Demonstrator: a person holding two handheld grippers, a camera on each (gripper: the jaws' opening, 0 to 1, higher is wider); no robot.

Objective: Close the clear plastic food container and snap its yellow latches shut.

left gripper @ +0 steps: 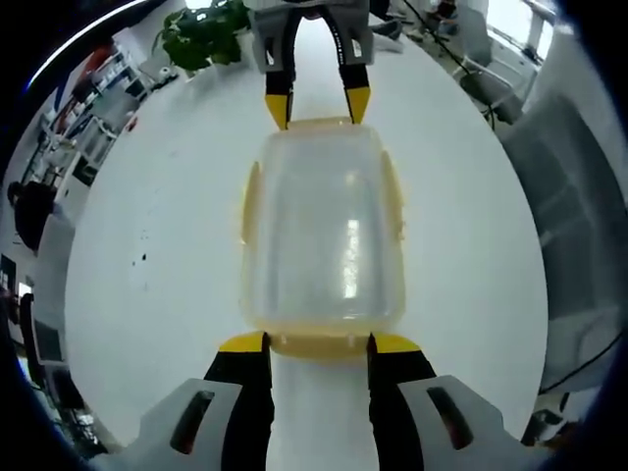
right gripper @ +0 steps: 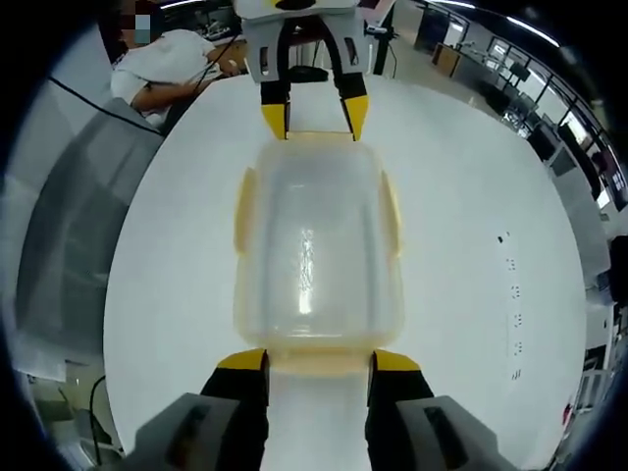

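Left gripper view showed my left gripper (left gripper: 318,342) open-jawed at the near end latch (left gripper: 316,344) of the container (left gripper: 322,231) mid-table (left gripper: 147,294), the right gripper (left gripper: 318,103) likewise opposite, gripping nothing, so I judged pressing both ends inward together best.

Container between two claws on the white worktop

My left claw (left gripper: 316,342) stands spread, its yellow tips at the near yellow latch (left gripper: 319,344) of the clear container (left gripper: 322,231), lid down. My right claw (left gripper: 318,106) faces me at the far end, jaws apart. Side latches (left gripper: 251,201) flank the lid. A potted plant (left gripper: 203,34) stands beyond.
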